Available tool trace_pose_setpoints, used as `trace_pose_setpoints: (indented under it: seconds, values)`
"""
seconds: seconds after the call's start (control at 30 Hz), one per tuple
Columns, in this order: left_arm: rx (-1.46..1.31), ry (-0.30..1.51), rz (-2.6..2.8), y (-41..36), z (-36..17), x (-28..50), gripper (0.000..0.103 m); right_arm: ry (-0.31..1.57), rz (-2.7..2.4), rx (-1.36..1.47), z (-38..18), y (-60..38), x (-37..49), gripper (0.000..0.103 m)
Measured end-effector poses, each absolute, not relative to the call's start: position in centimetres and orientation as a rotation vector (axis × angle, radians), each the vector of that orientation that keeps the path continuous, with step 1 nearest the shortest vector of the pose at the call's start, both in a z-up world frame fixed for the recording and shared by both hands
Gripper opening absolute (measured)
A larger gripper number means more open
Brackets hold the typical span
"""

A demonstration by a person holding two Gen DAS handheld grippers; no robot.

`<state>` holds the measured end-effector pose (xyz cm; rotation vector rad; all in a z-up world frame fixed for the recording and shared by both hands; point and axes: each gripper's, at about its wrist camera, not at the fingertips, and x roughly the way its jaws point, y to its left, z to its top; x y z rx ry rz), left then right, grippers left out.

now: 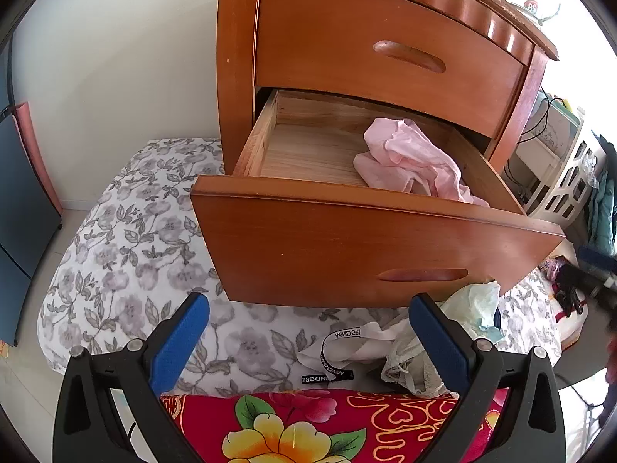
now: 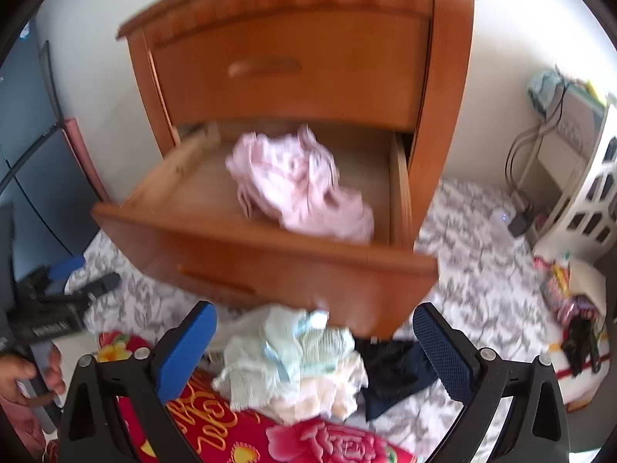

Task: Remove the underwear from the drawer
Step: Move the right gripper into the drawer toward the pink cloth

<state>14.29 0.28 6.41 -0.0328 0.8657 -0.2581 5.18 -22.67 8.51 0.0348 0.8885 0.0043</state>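
One pink underwear (image 2: 297,181) was left crumpled in the open drawer (image 2: 266,249), others were piled on the bed (image 2: 474,270), both hand-held grippers sat wide apart and empty, so probably reaching in came next.

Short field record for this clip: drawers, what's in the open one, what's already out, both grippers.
top drawer: closed
lower drawer: pulled out
inside: pink underwear, right part
already out: pale green piece and dark piece on the bedding
left gripper: open, empty
right gripper: open, empty, above the pile
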Motion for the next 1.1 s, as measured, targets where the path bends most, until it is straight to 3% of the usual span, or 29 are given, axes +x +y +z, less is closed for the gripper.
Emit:
trace_pose_setpoints:
  seconds: [0.57,1.1]
  values:
    - [-0.027,0.824,-0.259,1.1,5.7,15.5,0.103,0.824,0.070,-0.019,10.9,-20.2,10.3,0.103]
    - [-0.074,0.838,-0.278,2.1,4.9,16.8,0.103,0.973,0.103,-0.107,8.0,-18.0,18.6,0.101]
